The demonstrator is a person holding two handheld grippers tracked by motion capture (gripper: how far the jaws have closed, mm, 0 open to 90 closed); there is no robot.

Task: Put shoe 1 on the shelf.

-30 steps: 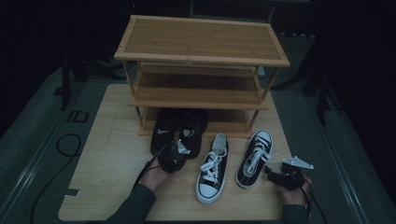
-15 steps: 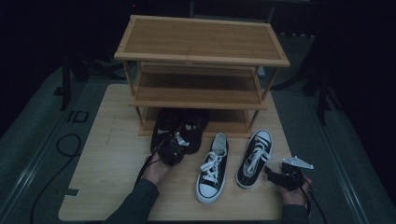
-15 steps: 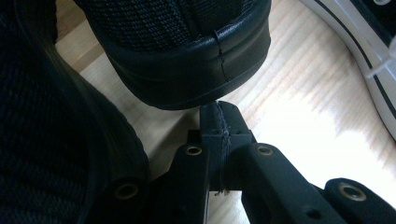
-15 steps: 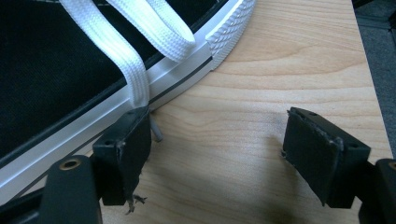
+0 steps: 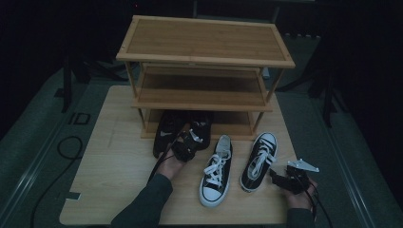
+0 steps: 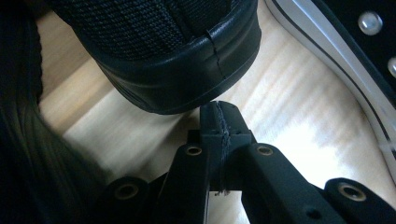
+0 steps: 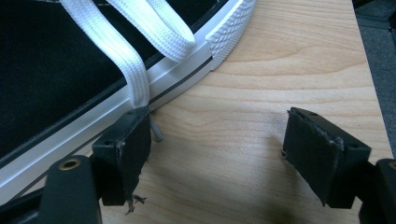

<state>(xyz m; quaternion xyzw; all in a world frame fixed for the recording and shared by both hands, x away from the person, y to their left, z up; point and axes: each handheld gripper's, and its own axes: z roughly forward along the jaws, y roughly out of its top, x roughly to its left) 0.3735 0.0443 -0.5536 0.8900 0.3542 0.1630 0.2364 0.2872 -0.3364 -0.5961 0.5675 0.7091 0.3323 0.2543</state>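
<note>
Your wooden rack [image 5: 204,57] stands beyond both tongs, with the black shoe pair [image 5: 183,128] on the floorboard under its bottom shelf. Your L tongs [image 6: 218,122] are fully closed, holding nothing, tips just beside the black shoe's heel [image 6: 177,79]. Your R tongs [image 7: 217,154] are wide open and empty over the wooden board [image 7: 261,107], L jaw touching the R sneaker's [image 7: 70,70] sole; the room is dark.

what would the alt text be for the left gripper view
The left claw, its two black jaws shut together with nothing between them, sits right at the rounded rubber end of an all-black mesh shoe on a light wooden table. The white-edged sole of a black canvas sneaker crosses the upper right corner.
</note>
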